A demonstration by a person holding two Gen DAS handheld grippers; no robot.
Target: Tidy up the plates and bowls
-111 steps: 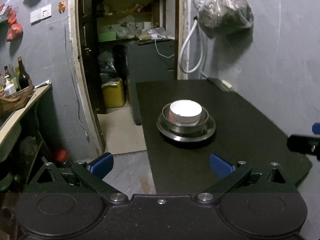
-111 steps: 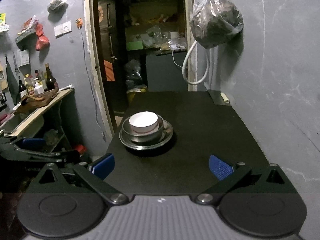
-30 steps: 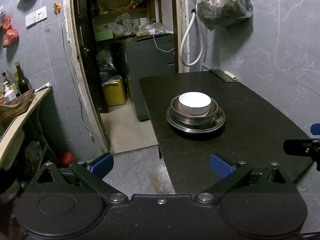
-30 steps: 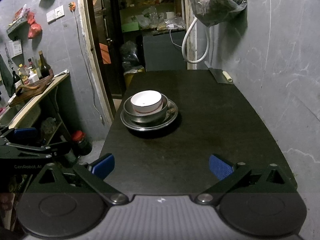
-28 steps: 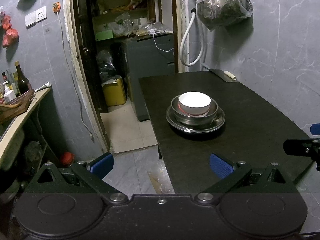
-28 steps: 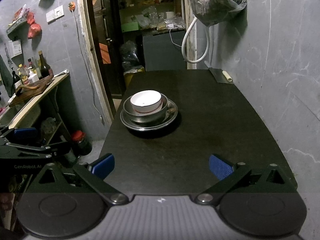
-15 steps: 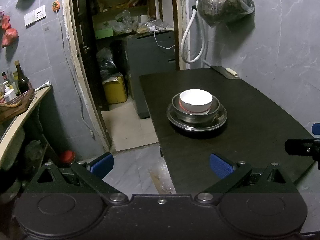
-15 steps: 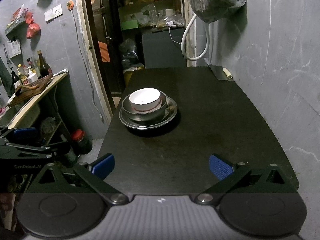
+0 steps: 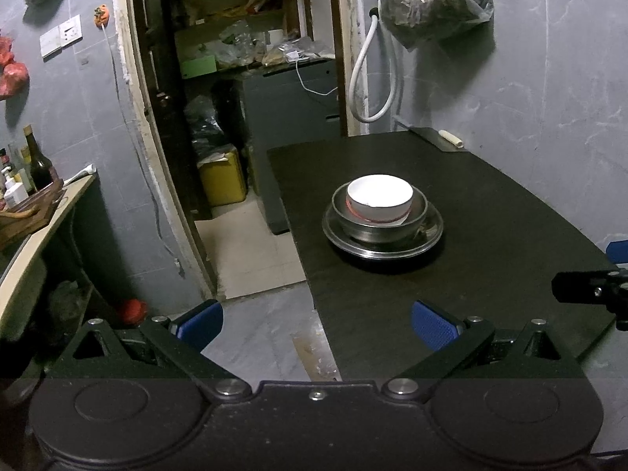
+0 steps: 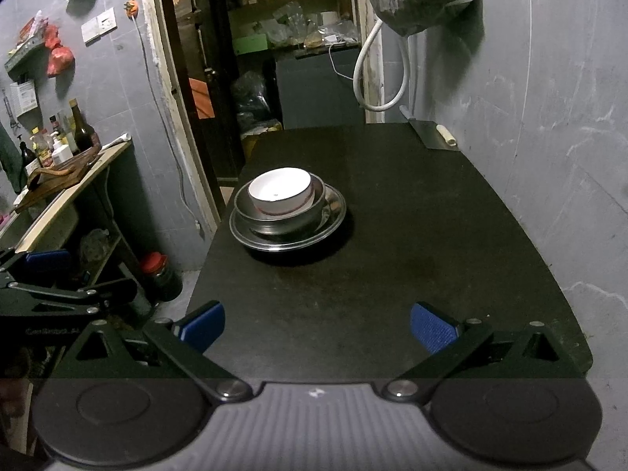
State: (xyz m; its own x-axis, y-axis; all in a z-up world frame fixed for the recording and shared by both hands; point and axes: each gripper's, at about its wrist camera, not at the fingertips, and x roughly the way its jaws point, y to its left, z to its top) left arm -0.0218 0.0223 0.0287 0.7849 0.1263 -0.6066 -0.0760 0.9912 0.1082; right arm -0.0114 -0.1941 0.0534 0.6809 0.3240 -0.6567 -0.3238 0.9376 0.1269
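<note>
A white bowl point(image 9: 380, 198) sits nested in a steel bowl point(image 9: 376, 225), which stands on a steel plate point(image 9: 428, 235) on the black table point(image 9: 490, 216). The stack also shows in the right wrist view: white bowl point(image 10: 280, 193), steel bowl point(image 10: 290, 221), steel plate point(image 10: 333, 216). My left gripper point(image 9: 316, 324) is open and empty, held off the table's near left edge. My right gripper point(image 10: 316, 324) is open and empty over the table's near end point(image 10: 392, 274). Both are well back from the stack.
A cleaver point(image 10: 435, 133) lies at the table's far right corner. A full plastic bag point(image 9: 431, 0) and a white hose point(image 9: 373, 78) hang on the wall beyond. A counter with bottles point(image 10: 59, 145) stands to the left. A doorway point(image 9: 251, 117) opens behind the table.
Both grippers have drawn back and risen slightly from the stack over the last seconds. The bowls and plate have not moved. Both grippers stay open.
</note>
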